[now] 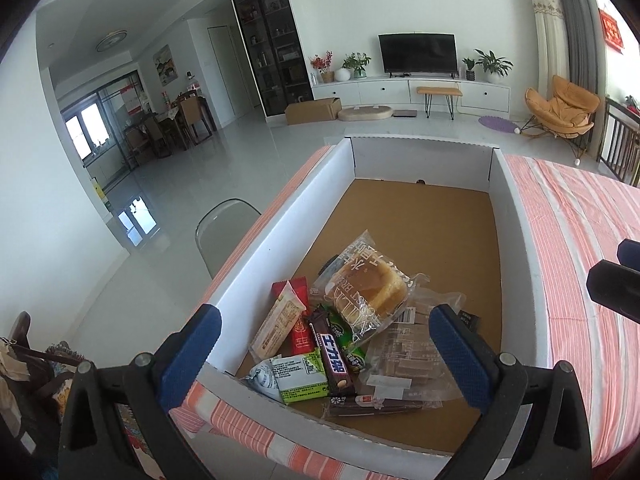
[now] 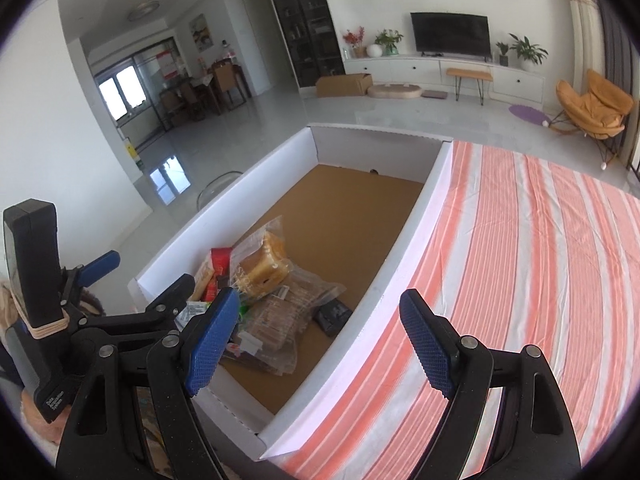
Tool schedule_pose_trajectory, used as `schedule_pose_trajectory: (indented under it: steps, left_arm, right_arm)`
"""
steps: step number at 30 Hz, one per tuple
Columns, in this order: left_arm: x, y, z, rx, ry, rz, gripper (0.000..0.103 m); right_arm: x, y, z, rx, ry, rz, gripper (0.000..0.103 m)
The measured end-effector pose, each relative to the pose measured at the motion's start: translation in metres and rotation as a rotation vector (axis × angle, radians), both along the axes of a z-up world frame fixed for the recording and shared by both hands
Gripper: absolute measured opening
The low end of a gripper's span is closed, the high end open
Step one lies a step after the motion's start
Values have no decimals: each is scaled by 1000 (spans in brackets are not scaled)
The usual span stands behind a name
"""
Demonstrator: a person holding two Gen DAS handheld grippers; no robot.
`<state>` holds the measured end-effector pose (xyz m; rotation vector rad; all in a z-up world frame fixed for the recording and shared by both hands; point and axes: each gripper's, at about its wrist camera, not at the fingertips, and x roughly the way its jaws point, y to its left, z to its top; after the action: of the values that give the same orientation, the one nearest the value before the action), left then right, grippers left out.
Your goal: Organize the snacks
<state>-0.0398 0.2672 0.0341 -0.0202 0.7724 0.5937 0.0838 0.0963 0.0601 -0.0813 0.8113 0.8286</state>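
Snacks piled at the near end of a white box (image 1: 280,216) with a brown floor, set on the striped-cloth bench (image 2: 520,240): bagged bread (image 1: 370,284) on top, chocolate bar (image 1: 333,354) and wafer pack (image 1: 404,360) beside it. Left claw (image 1: 324,356) hovers over the pile, jaws apart, holding nothing. Right claw (image 2: 320,340) straddles the box's right wall, also spread and empty.

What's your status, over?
Both grippers, left and right, open, empty. Snacks piled in white box. Nothing in the way.
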Motion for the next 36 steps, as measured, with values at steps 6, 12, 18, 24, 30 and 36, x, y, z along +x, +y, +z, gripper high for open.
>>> schedule_pose_trajectory:
  steps: [6, 12, 18, 24, 30, 36]
  left_arm:
    - [-7, 2, 4, 12, -36, -1, 103]
    - [-16, 3, 11, -25, -89, -44, 103]
    - [-11, 0, 4, -46, 3, -8, 103]
    - [-12, 1, 5, -50, 21, 11, 103]
    - [-14, 8, 9, -101, 5, 2, 103]
    - [-13, 9, 10, -102, 4, 0, 103]
  right_arm:
    - [-19, -22, 21, 111, -173, -90, 85]
    - [-1, -9, 5, 39, -42, -92, 94]
    - [-8, 0, -3, -1, -38, -97, 93]
    - [-9, 7, 5, -29, -30, -94, 93]
    - [-7, 12, 7, -37, -21, -81, 93]
    - [-9, 17, 2, -51, -21, -69, 93]
